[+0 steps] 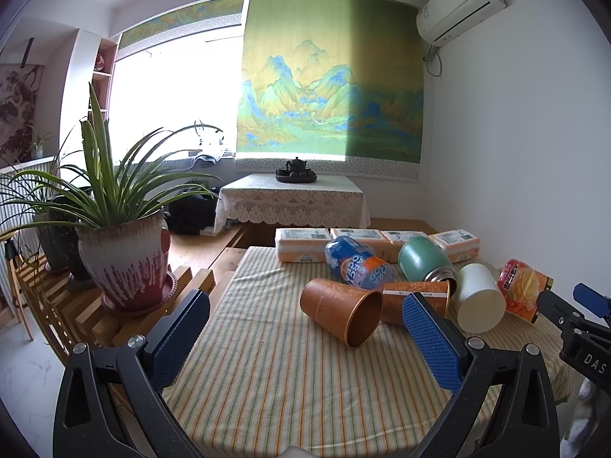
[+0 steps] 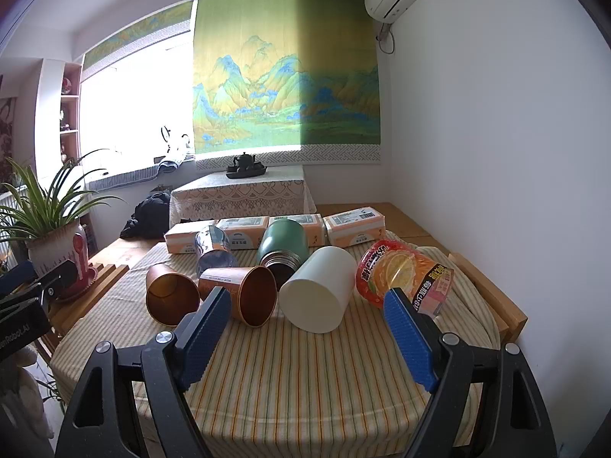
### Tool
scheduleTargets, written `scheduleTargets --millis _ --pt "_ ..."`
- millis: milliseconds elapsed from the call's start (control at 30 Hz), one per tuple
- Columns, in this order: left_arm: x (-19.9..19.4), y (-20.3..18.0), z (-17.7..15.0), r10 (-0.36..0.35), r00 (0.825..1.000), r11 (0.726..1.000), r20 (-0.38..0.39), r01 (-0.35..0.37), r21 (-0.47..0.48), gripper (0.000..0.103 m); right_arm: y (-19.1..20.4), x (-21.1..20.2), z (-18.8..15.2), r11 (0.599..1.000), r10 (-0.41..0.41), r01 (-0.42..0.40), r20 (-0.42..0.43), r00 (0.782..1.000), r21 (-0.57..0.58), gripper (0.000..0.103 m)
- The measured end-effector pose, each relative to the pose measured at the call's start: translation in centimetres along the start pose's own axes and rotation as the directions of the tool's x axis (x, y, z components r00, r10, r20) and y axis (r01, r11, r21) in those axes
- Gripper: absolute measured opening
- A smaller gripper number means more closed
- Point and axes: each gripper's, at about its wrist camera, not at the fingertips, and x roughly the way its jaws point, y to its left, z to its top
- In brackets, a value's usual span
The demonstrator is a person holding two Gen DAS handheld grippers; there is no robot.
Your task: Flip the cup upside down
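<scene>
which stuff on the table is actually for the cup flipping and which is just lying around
For the job: two orange cups, white cup, all on their sides; left gripper, right gripper, both open.

Lying about: green flask, tissue packs, potted plant.

The surface is covered by a striped cloth. On it are laid two orange cups, a white cup, a green flask, a blue packet, an orange packet and, at the rear, what appear to be tissue packs.
</scene>
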Motion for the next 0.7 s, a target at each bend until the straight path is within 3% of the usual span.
scheduleTargets --millis 700 --pt "0.8 0.9 -0.2 0.008 1.0 1.0 -0.021 -0.008 -0.001 0.102 1.5 2.2 1.1 0.999 0.026 -0.027 -0.014 1.0 -0.034 0.079"
